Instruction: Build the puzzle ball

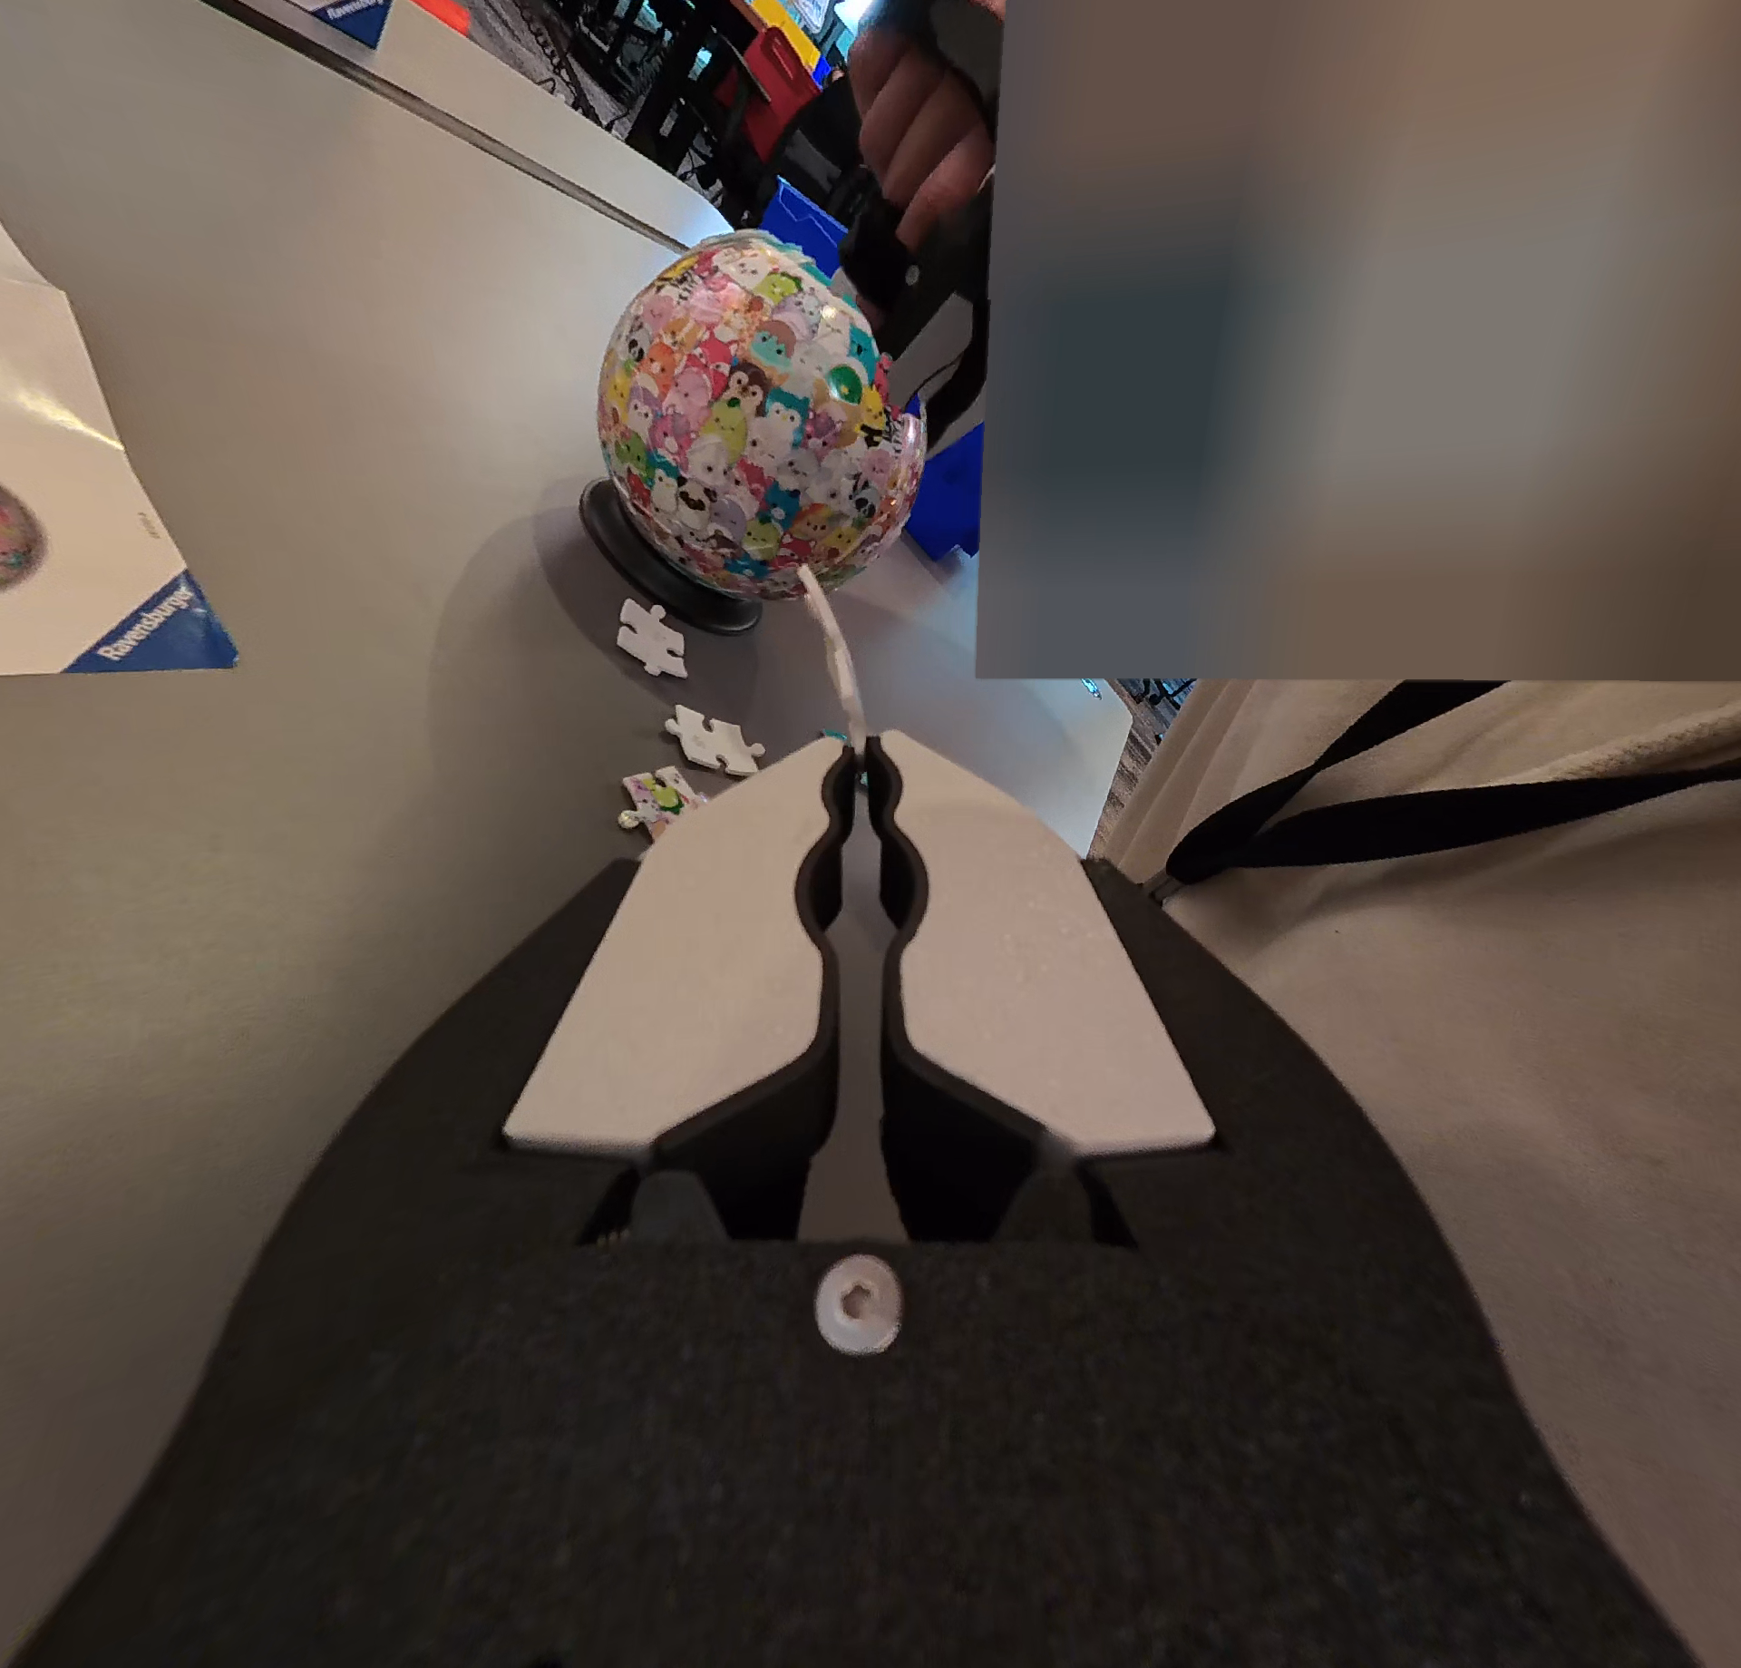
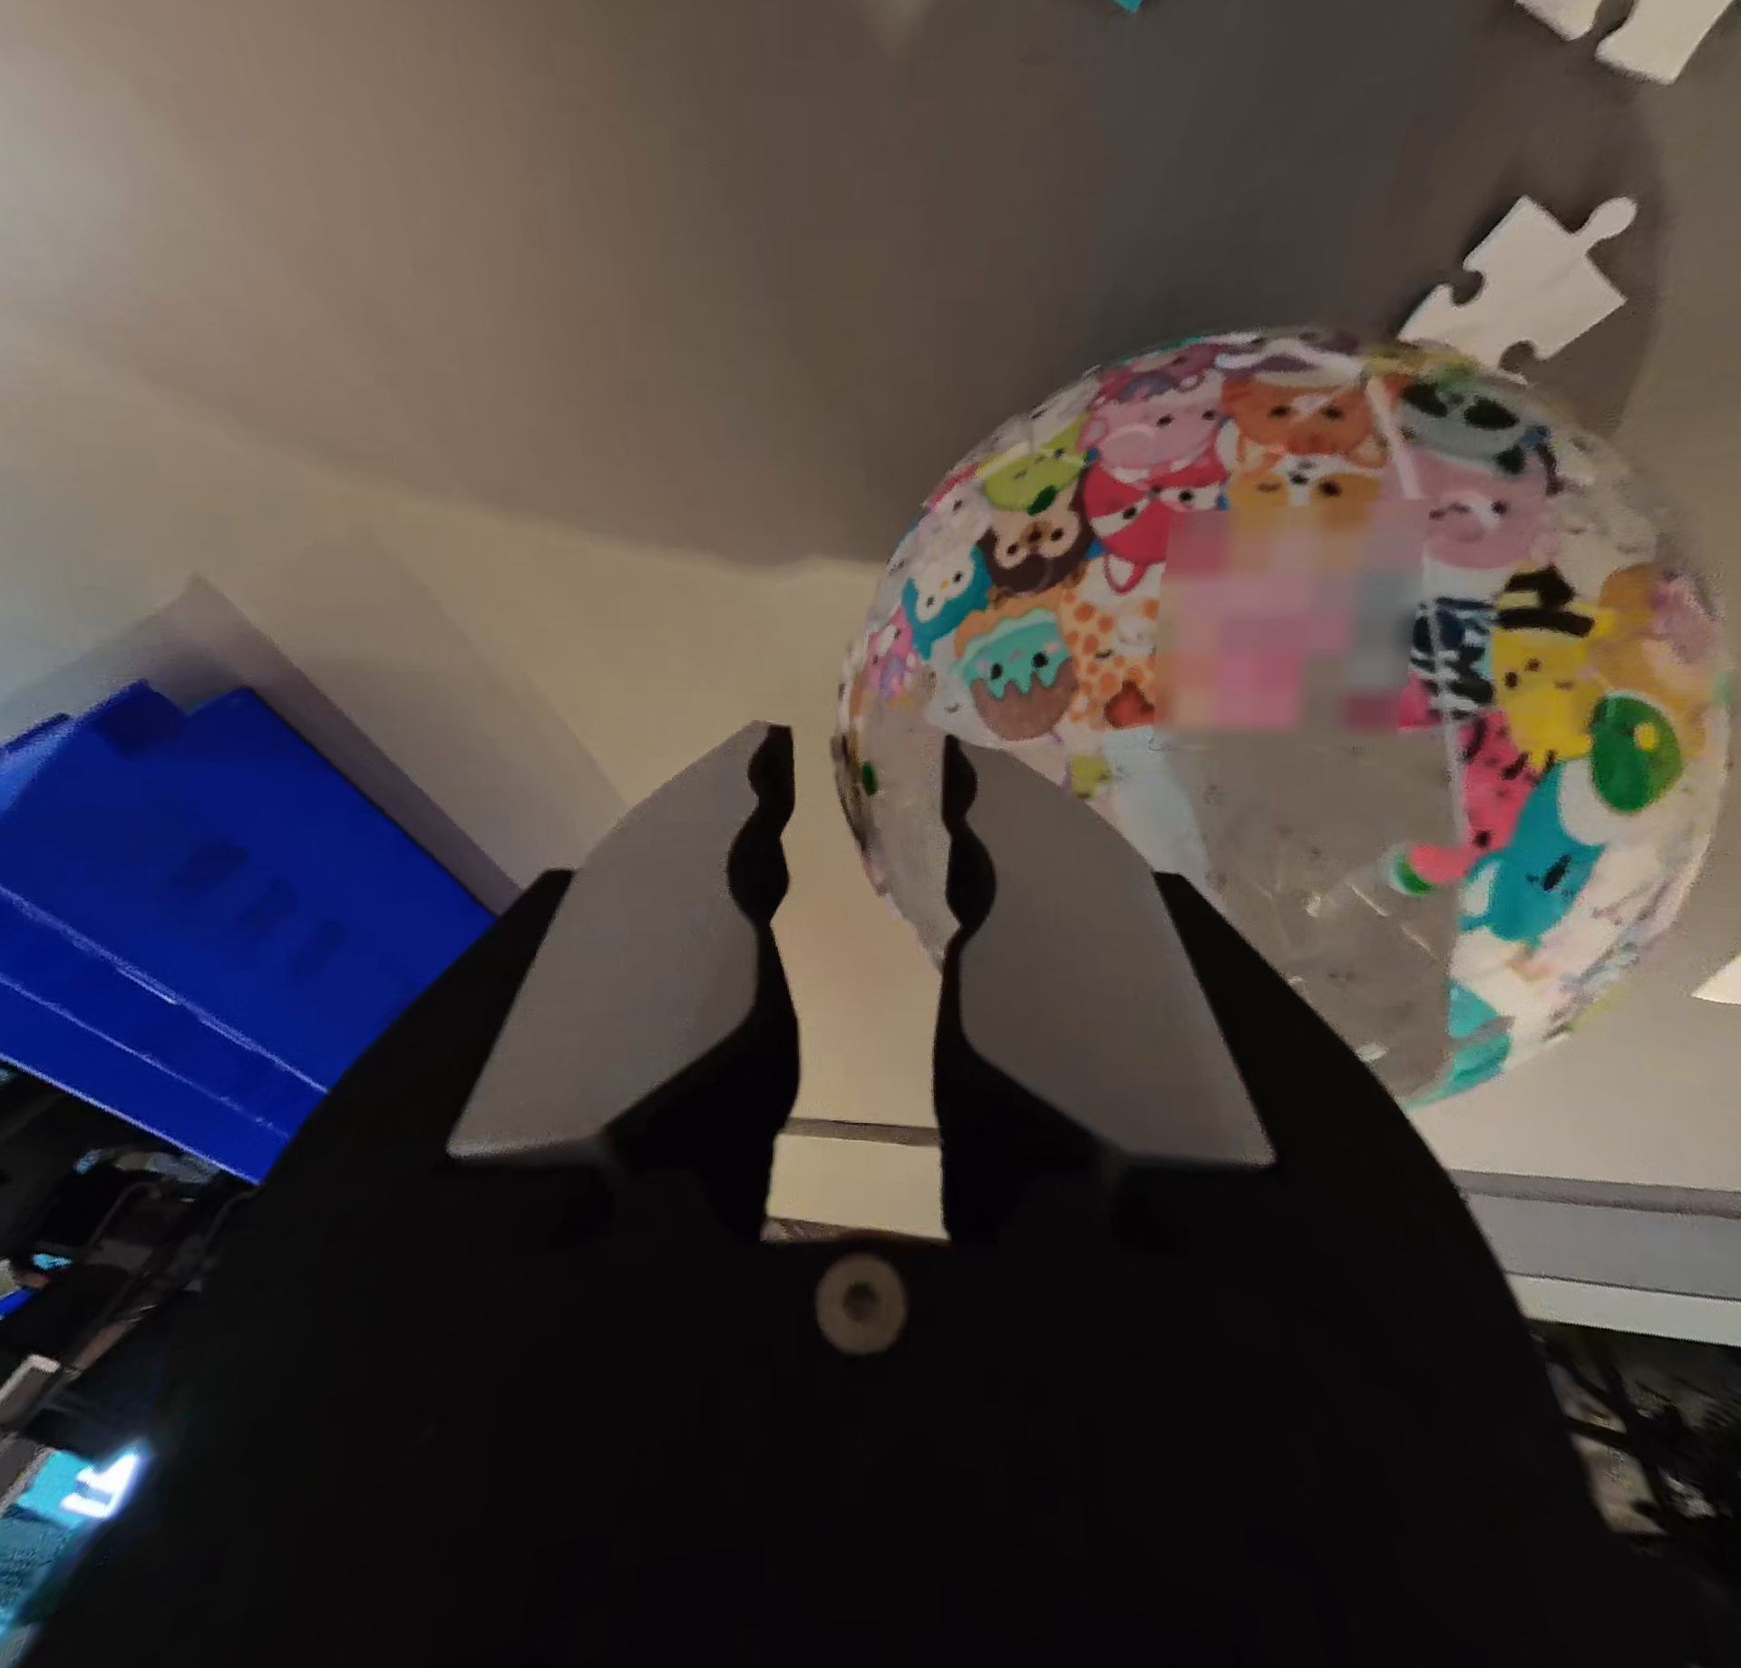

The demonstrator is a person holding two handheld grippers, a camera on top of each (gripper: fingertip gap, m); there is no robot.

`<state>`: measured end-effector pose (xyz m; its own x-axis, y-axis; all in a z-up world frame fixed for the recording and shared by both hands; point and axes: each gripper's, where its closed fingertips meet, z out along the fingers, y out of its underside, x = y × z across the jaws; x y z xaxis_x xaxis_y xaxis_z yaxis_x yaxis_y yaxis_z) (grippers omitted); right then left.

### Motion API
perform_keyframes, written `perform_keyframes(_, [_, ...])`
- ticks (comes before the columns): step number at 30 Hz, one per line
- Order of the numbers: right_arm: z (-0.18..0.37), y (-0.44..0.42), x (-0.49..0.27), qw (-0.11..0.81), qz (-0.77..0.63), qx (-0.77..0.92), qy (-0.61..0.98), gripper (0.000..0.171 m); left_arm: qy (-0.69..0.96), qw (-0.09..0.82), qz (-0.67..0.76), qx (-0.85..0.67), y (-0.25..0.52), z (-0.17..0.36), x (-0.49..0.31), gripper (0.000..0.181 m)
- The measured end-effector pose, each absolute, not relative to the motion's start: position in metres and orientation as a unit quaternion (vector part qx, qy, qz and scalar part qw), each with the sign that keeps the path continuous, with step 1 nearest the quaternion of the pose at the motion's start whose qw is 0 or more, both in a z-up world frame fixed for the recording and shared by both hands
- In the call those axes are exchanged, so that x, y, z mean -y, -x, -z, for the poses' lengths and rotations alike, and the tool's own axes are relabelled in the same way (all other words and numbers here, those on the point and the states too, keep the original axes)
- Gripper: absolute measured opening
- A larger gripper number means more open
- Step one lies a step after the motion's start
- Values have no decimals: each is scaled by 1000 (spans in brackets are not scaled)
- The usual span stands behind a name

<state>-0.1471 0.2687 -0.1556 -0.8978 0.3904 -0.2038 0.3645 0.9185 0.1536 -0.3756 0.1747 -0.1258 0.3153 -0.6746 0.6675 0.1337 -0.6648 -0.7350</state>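
The colourful puzzle ball [image 1: 754, 426] sits on a black round stand [image 1: 659, 567] on the grey table. My left gripper [image 1: 859, 746] is shut on a puzzle piece [image 1: 837, 662] seen edge-on, held just in front of the ball's lower side. In the right wrist view the ball [image 2: 1319, 680] is close, with a bare clear patch [image 2: 1225, 869] on its near side. My right gripper [image 2: 862, 756] is open and empty, its right finger beside that bare patch. The right gripper also shows behind the ball in the left wrist view [image 1: 904, 303], held by a hand.
Loose pieces lie on the table by the stand: two white-side-up [image 1: 652, 638] [image 1: 714, 739] and one colourful [image 1: 659, 798]. The puzzle box [image 1: 113, 530] lies at the left. A blue bin [image 2: 188, 916] stands beyond the table edge. Loose pieces also show in the right wrist view [image 2: 1526, 289]. Spacing between my two grippers at the tips: around 25 cm.
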Motion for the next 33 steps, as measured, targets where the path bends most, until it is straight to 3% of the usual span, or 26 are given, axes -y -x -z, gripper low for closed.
perform_keyframes(3, [159, 144, -267, 134, -57, -970, -194, 31, 724, 362, 555, -189, 374, 126, -174, 1])
perform_keyframes(10, [165, 141, -268, 148, -72, -970, -177, 8, 727, 363, 551, -189, 375, 127, -174, 1])
perform_keyframes(14, [165, 141, -267, 137, -70, -973, -172, 6, 725, 363, 554, -187, 376, 127, -175, 1])
perform_keyframes(22, [166, 142, -268, 133, -75, -969, -194, 6, 724, 364, 553, -190, 375, 125, -174, 1])
perform_keyframes(27, [160, 142, -276, 131, -84, -960, -235, 30, 723, 366, 554, -189, 376, 125, -174, 1])
perform_keyframes(33, [166, 141, -266, 140, -81, -962, -218, 24, 723, 363, 555, -194, 373, 125, -173, 1])
